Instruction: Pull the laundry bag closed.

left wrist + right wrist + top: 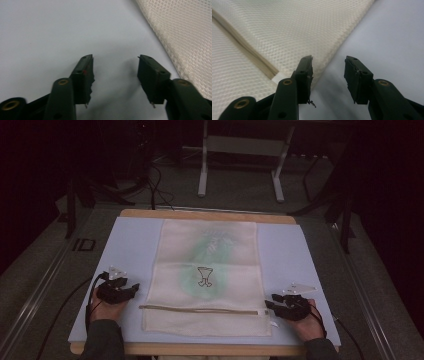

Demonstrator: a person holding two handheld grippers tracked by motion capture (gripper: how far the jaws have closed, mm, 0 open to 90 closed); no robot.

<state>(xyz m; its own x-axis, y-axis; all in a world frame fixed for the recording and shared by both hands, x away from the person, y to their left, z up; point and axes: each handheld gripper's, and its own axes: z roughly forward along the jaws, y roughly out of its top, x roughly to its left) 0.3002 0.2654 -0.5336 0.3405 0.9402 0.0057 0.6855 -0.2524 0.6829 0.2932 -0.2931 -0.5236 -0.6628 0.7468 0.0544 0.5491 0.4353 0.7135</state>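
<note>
A cream mesh bag [207, 275] with a zip [200, 309] near its front edge lies flat in the middle of the pale blue board [130, 245]. A green shape and a small dark drawing [204, 276] show through the mesh. My left gripper [134, 288] rests on the board just left of the bag, open and empty; the bag's edge [185, 37] runs past its right jaw. My right gripper [268, 305] sits at the bag's right front corner, open, its left jaw over the mesh [287, 32] near the zip's end [276, 77].
The board lies on a wooden table [205, 214] whose edge shows at the back and front. Behind it on the floor stand a white table frame [240, 150] and dark cables [155, 185]. Bare board lies on both sides of the bag.
</note>
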